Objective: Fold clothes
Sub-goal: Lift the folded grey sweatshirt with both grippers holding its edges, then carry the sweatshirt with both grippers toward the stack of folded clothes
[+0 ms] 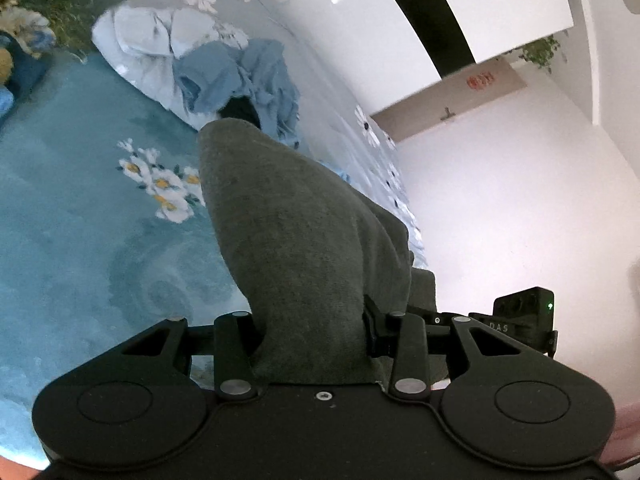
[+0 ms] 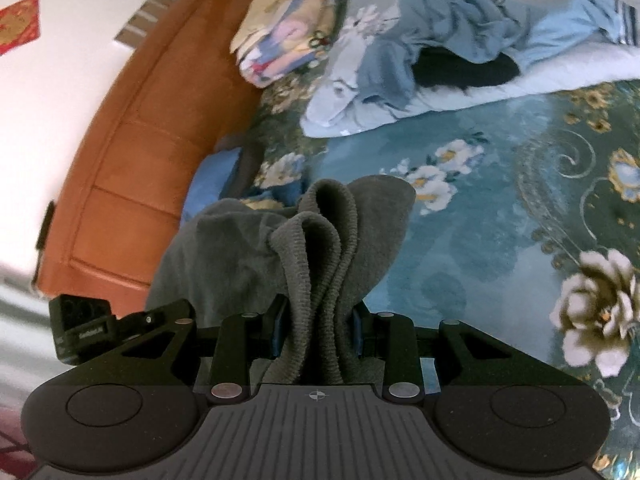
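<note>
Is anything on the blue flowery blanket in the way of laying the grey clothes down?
Nothing visible. Both grippers grip the grey garment above open teal blanket. The pile of blue clothes lies farther back on a pillow, off to the side.

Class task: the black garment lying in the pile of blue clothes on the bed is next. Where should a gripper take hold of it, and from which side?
Judging from the right wrist view, grip the black garment along its exposed near edge, coming from the open bedspread side. The blue clothes cover its far edge, so that side is blocked.
</note>
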Demonstrator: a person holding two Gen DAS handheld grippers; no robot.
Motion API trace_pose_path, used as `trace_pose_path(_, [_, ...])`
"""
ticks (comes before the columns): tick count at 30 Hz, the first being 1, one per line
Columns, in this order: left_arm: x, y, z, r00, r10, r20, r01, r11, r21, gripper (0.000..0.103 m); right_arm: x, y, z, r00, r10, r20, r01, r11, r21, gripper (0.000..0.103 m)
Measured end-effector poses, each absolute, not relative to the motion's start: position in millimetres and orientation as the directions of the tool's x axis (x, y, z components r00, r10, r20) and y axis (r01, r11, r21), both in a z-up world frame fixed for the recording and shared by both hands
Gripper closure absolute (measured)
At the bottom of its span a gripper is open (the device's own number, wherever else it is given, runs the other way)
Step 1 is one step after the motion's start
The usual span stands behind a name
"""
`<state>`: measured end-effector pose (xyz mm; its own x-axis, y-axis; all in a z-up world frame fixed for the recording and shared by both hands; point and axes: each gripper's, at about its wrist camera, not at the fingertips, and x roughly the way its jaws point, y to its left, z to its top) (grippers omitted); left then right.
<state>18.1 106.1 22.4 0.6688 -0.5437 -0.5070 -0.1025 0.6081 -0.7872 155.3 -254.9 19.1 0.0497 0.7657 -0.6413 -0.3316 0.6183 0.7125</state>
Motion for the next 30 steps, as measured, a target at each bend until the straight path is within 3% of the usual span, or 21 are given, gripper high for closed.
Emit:
trace_pose_path(13, [-55, 81, 71, 0.822, -0.243, -0.515, -0.294, 0.593, -0.75, 0.066, 188, -212, 32, -0.182, 0.81, -0.557, -0.5, 0.412, 0.762, 0.075])
trace_pose_path(30, [-132, 63, 94, 0.865, 0.075, -0.497, -0.462, 0.507, -0.728, 0.066, 184, -129, 63, -0.415, 0.737, -0.533, -0.648, 0.172, 0.742, 0.075])
